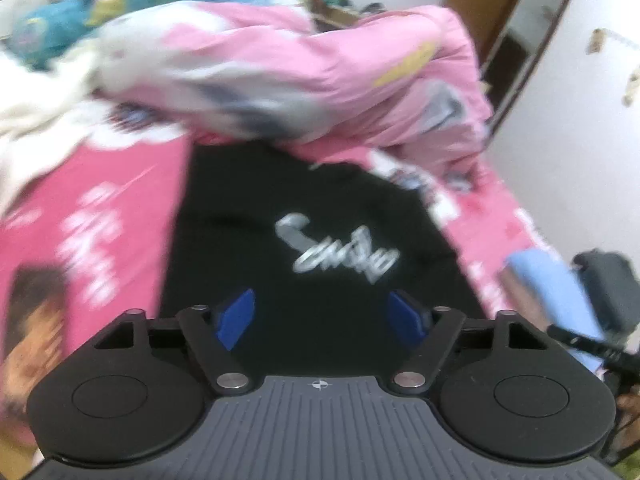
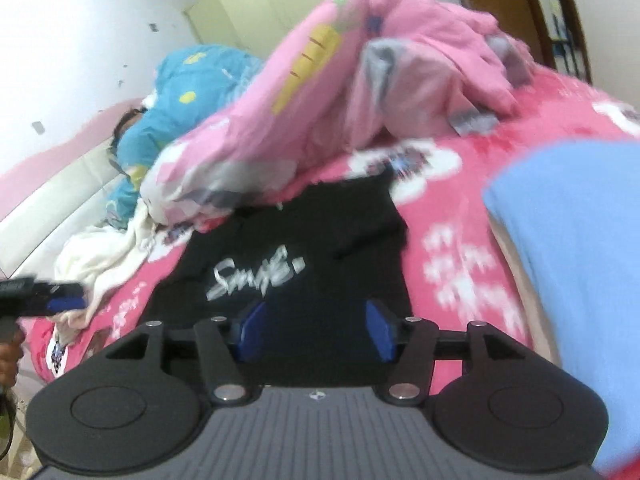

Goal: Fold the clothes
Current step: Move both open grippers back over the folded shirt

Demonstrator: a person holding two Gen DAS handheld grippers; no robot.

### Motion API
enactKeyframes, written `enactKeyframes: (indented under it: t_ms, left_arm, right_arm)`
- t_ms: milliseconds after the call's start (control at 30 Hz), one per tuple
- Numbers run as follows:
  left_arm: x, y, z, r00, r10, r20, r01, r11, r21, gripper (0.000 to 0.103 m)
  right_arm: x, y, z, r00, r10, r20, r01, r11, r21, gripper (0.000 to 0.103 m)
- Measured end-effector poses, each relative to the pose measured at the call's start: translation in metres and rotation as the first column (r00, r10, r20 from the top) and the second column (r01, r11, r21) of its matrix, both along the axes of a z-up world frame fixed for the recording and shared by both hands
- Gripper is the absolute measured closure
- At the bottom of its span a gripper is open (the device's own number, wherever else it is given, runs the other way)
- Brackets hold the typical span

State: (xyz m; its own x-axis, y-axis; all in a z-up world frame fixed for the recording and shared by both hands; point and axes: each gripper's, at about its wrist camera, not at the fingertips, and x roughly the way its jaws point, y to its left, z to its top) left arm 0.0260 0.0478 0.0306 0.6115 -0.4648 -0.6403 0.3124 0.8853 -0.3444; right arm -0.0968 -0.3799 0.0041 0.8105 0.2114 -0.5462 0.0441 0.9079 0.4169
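My left hand-held gripper (image 1: pixel 322 314) has its blue pads standing wide apart with nothing between them; only black cloth shows beyond the gap, lying lower down, not pinched. My right hand-held gripper (image 2: pixel 316 330) is parted too, somewhat narrower, and also empty.

Just ahead of both grippers lies the black cotton T-shirt with a silver script logo (image 1: pixel 304 216), spread on the pink printed bed cover (image 1: pixel 100 208). In the right wrist view it reads as a compact, roughly rectangular panel with the logo facing up, and I see no sleeve sticking out at either side, so I judge that at least one fold is in and the cloth has been let go. The blur keeps me from telling whether its edges are square or whether another fold is needed.

Beyond the shirt, further from my grippers, a rumpled pink quilt with carrot and grey patches (image 2: pixel 360 80) is heaped across the bed. Off to the left of it sits a crumpled cream-white cloth (image 2: pixel 104 256), unfolded as far as I can tell, and I take it for likely next work. To the right of my right gripper a light blue fabric piece (image 2: pixel 568 260) fills the edge of the frame; I cannot tell whether it is a folded garment or a sleeve.

So I judge the black shirt to be near done or done, with the cream cloth still loose.
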Motion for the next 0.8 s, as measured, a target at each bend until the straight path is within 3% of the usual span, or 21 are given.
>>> enactKeyframes:
  t_ms: [233,333,433,533,667,800]
  left_arm:
    - [-0.069,0.035,-0.053,0.985,0.166,-0.053,-0.165,0.986,0.035,0.018]
    - [-0.086,0.029,-0.07,0.976,0.205,-0.074,-0.202,0.978,0.041,0.011]
    - [-0.097,0.019,-0.081,0.971,0.225,-0.08,-0.223,0.974,0.03,0.004]
    - [-0.099,0.01,-0.086,0.972,0.218,-0.087,-0.215,0.976,0.04,0.002]
    - [-0.104,0.008,-0.086,0.963,0.26,-0.073,-0.255,0.965,0.067,0.0]
    - [-0.108,0.007,-0.084,0.953,0.296,-0.068,-0.289,0.952,0.104,0.0]
  right_arm:
    - [-0.036,-0.008,-0.037,0.984,-0.103,-0.147,0.112,0.992,0.053,0.041]
    - [-0.041,-0.005,-0.037,0.978,-0.128,-0.164,0.136,0.99,0.04,0.03]
    - [-0.042,0.005,-0.029,0.981,-0.124,-0.148,0.125,0.992,-0.005,0.022]
    - [-0.04,0.02,-0.018,0.987,-0.116,-0.107,0.109,0.992,-0.069,0.002]
    - [-0.036,0.041,-0.005,0.99,-0.127,-0.069,0.114,0.979,-0.169,0.0]
    - [-0.027,0.054,-0.004,0.969,-0.222,-0.109,0.188,0.949,-0.254,0.0]
